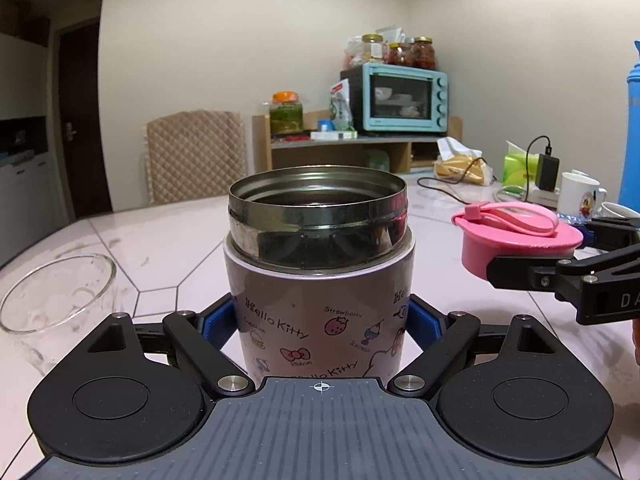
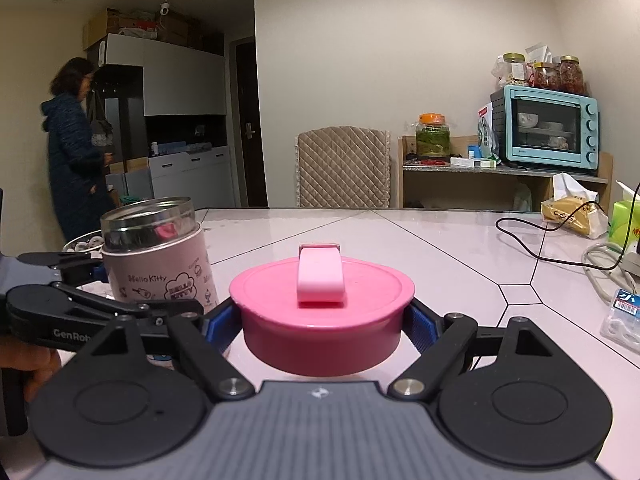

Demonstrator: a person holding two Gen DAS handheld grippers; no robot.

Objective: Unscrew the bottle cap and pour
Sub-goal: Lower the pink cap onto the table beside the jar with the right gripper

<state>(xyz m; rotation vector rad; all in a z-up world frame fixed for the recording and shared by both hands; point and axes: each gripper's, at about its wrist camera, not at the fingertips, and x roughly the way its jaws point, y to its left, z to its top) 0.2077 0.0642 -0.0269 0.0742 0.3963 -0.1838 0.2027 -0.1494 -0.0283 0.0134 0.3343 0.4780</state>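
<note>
A Hello Kitty flask (image 1: 320, 300) with an open steel mouth stands upright on the table. My left gripper (image 1: 320, 324) is shut on its body, blue pads on both sides. The flask also shows at the left of the right wrist view (image 2: 160, 256), with the left gripper (image 2: 132, 300) around it. My right gripper (image 2: 322, 328) is shut on the pink cap (image 2: 322, 312), which has a pale pink strap on top. In the left wrist view the cap (image 1: 516, 240) is held to the right of the flask, just above the table, by the right gripper (image 1: 516, 256).
A clear glass bowl (image 1: 52, 300) sits on the table left of the flask. White mugs (image 1: 580, 196), a black cable (image 2: 560, 248), tissue packs and a plastic box (image 2: 624, 316) crowd the right side. A chair (image 2: 344, 168) and a shelf with a toaster oven (image 2: 548, 128) stand behind.
</note>
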